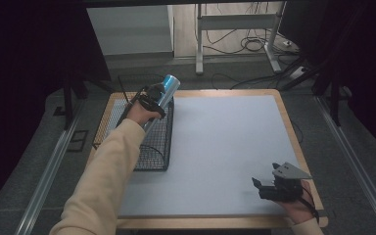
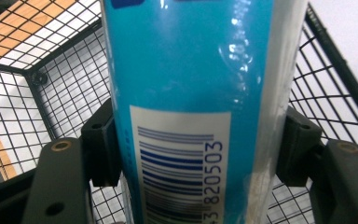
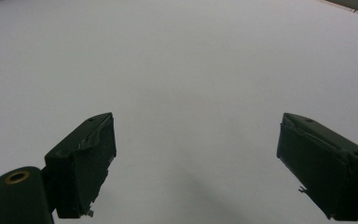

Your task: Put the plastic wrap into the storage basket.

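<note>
A blue cylindrical can (image 1: 166,90) with a white barcode label (image 2: 182,158) is clamped between the jaws of my left gripper (image 1: 152,100), which is shut on it. The can (image 2: 200,70) tilts up and away over the black wire basket (image 1: 156,142) at the table's left. Basket mesh (image 2: 51,107) lies behind and beneath the can in the left gripper view. My right gripper (image 1: 264,188) rests near the table's front right corner. In the right gripper view its jaws (image 3: 196,163) stand wide apart with nothing between them, above the plain white surface.
A white sheet (image 1: 220,147) covers most of the wooden table (image 1: 293,142). A wire grid (image 1: 108,117) lies at the table's left edge beside the basket. Metal stand legs and cables (image 1: 245,44) sit on the floor beyond the table.
</note>
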Demonstrator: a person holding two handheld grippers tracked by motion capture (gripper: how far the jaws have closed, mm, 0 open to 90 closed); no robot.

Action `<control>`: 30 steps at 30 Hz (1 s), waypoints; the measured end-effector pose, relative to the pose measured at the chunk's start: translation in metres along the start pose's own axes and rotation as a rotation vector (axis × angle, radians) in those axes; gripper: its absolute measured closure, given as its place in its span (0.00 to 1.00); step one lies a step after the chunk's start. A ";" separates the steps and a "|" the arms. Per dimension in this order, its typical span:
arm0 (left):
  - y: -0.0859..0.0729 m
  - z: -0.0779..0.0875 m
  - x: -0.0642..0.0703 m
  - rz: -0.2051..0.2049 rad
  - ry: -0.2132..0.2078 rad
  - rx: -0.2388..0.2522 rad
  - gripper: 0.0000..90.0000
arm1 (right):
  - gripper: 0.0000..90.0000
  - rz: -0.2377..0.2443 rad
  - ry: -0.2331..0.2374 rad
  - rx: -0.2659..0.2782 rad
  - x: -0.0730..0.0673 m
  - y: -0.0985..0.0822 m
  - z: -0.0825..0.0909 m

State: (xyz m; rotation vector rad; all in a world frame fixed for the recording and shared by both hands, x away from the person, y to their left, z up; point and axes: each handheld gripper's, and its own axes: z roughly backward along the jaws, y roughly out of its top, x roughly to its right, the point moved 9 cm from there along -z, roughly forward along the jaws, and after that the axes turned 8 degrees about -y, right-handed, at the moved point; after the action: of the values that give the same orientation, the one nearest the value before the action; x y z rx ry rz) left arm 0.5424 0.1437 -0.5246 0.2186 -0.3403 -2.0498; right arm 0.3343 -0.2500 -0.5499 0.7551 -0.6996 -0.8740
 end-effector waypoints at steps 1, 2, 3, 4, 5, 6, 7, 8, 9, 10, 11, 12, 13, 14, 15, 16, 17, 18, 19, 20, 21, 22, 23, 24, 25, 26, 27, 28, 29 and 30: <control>0.000 0.000 0.000 0.000 0.000 0.000 0.35 | 0.13 0.000 0.000 0.000 0.000 0.000 0.000; -0.001 -0.001 0.000 -0.001 0.001 -0.007 0.35 | 0.13 0.000 -0.003 0.002 0.001 0.000 0.001; 0.000 -0.001 0.000 -0.002 0.003 -0.003 0.35 | 0.13 0.000 -0.003 0.002 0.001 0.000 0.001; 0.000 -0.001 0.000 0.000 0.003 -0.002 0.35 | 0.13 -0.001 -0.004 0.002 0.001 -0.001 0.002; 0.000 -0.002 0.000 -0.003 0.002 -0.004 0.35 | 0.13 -0.002 -0.006 0.002 0.001 -0.001 0.002; 0.000 -0.002 0.000 -0.005 0.003 -0.006 0.35 | 0.13 -0.005 -0.008 0.002 0.002 -0.002 0.003; 0.000 -0.002 0.000 -0.005 0.003 -0.006 0.34 | 0.13 -0.005 -0.008 0.002 0.002 -0.002 0.003; 0.000 -0.002 0.000 -0.005 0.006 -0.006 0.34 | 0.13 -0.003 -0.009 0.003 0.002 -0.002 0.004; 0.000 -0.002 -0.001 -0.005 0.011 -0.006 0.34 | 0.13 -0.003 -0.011 0.004 0.002 -0.002 0.004; 0.001 0.000 -0.001 -0.003 0.016 0.005 0.33 | 0.13 -0.003 -0.012 0.004 0.002 -0.002 0.004; 0.002 0.003 0.000 0.005 0.010 0.012 0.26 | 0.13 -0.003 -0.012 0.002 0.002 -0.002 0.004; 0.004 0.010 0.002 0.001 -0.005 0.029 0.23 | 0.13 -0.003 -0.013 0.002 0.002 -0.002 0.004; 0.004 0.010 0.002 0.001 -0.005 0.029 0.21 | 0.13 -0.003 -0.013 0.002 0.002 -0.002 0.004; 0.003 0.016 0.005 -0.006 -0.009 0.037 0.21 | 0.13 -0.003 -0.013 0.001 0.002 -0.002 0.004; 0.004 0.020 0.007 -0.006 -0.017 0.058 0.19 | 0.13 -0.001 -0.013 0.000 0.002 -0.002 0.004; 0.004 0.030 0.011 -0.005 -0.031 0.098 0.17 | 0.13 -0.002 -0.015 -0.002 0.002 -0.002 0.004; 0.004 0.030 0.011 -0.005 -0.031 0.098 0.16 | 0.13 -0.002 -0.015 -0.002 0.002 -0.002 0.004; 0.002 0.035 0.014 -0.005 -0.042 0.115 0.15 | 0.13 0.000 -0.013 0.000 0.001 -0.001 0.003; 0.001 0.040 0.018 -0.012 -0.052 0.144 0.15 | 0.13 0.000 -0.013 0.000 0.001 -0.001 0.003; -0.001 0.046 0.022 -0.021 -0.060 0.169 0.15 | 0.13 0.002 -0.013 0.001 0.000 -0.001 0.003; -0.003 0.050 0.024 -0.027 -0.065 0.182 0.15 | 0.13 0.003 -0.012 0.001 -0.001 0.000 0.003; -0.005 0.053 0.026 -0.035 -0.063 0.196 0.15 | 0.13 0.003 -0.012 0.001 -0.001 0.000 0.003; -0.007 0.060 0.030 -0.050 -0.040 0.233 0.15 | 0.13 0.005 -0.011 0.001 -0.001 0.000 0.003; -0.009 0.066 0.033 -0.064 -0.031 0.259 0.17 | 0.13 0.006 -0.011 0.003 -0.001 0.001 0.004; -0.012 0.071 0.038 -0.066 -0.055 0.282 0.17 | 0.13 0.006 -0.011 0.003 -0.001 0.001 0.004; -0.014 0.077 0.044 -0.074 -0.083 0.301 0.17 | 0.13 0.005 -0.011 0.005 -0.001 0.001 0.004; -0.017 0.082 0.049 -0.080 -0.100 0.318 0.17 | 0.13 0.004 -0.011 0.007 -0.001 0.001 0.005; -0.023 0.090 0.058 -0.101 -0.119 0.333 0.17 | 0.13 0.002 -0.012 0.009 -0.001 0.002 0.006; -0.023 0.090 0.058 -0.101 -0.119 0.333 0.17 | 0.13 0.002 -0.012 0.009 -0.001 0.002 0.006; -0.029 0.100 0.069 -0.120 -0.165 0.363 0.17 | 0.13 0.002 -0.012 0.009 -0.001 0.002 0.006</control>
State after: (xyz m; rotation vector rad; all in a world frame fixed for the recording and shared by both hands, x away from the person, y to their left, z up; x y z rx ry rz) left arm 0.4559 0.1107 -0.4409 0.2965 -0.8206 -2.1176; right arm 0.3304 -0.2502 -0.5452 0.7576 -0.7152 -0.8750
